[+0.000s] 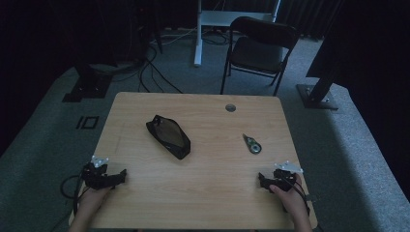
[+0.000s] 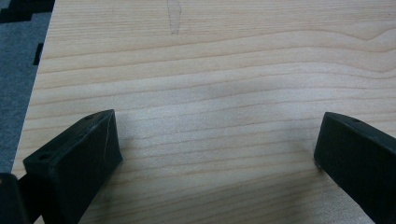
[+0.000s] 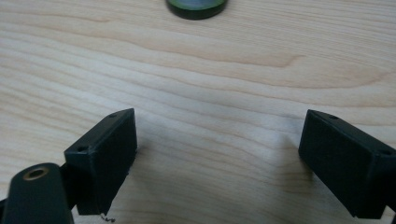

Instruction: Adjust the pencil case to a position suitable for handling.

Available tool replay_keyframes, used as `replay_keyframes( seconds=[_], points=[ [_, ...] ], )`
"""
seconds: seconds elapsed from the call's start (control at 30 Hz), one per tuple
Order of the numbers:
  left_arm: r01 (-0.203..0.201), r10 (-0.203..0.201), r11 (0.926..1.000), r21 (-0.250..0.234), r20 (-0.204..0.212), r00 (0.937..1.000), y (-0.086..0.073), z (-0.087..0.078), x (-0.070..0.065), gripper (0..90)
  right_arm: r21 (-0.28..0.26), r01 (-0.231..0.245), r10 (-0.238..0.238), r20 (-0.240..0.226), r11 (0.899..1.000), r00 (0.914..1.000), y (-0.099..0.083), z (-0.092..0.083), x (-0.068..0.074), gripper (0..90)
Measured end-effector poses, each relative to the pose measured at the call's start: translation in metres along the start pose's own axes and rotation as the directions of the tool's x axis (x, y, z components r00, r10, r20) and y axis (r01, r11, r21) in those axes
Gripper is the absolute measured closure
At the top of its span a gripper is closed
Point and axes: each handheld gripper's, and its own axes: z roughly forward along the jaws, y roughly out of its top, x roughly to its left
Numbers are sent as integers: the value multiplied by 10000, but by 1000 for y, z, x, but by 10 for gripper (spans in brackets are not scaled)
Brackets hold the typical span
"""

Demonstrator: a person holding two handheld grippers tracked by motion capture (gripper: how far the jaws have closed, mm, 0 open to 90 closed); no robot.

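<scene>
R gripper (image 1: 262,181) jaws wide apart, nothing btwn; green tape dispenser (image 1: 252,144) just ahead. L gripper (image 1: 121,175) also gaping, black pouch (image 1: 168,136) farther ahead-right.

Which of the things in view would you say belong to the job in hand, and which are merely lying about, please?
Job in hand:
black pouch
small green-and-white tool

Lying about:
folding chair
floor cables

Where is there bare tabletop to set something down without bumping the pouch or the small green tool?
Bare wood runs along the near edge between the left hand-held gripper and right hand-held gripper. The far left corner is bare too. The black pouch and green tool take the middle band; the gap between them lets a hand pass.
</scene>
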Motion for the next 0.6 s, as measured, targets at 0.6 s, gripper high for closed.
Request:
replay_keyframes(
  seconds=[0.6],
  points=[
    [-15, 15, 10000, 3, 13, 10000, 0, 0, 0, 5, -309, -171, 165, -204, 9994, 9997, -1, -5, -3, 130]
  ],
)
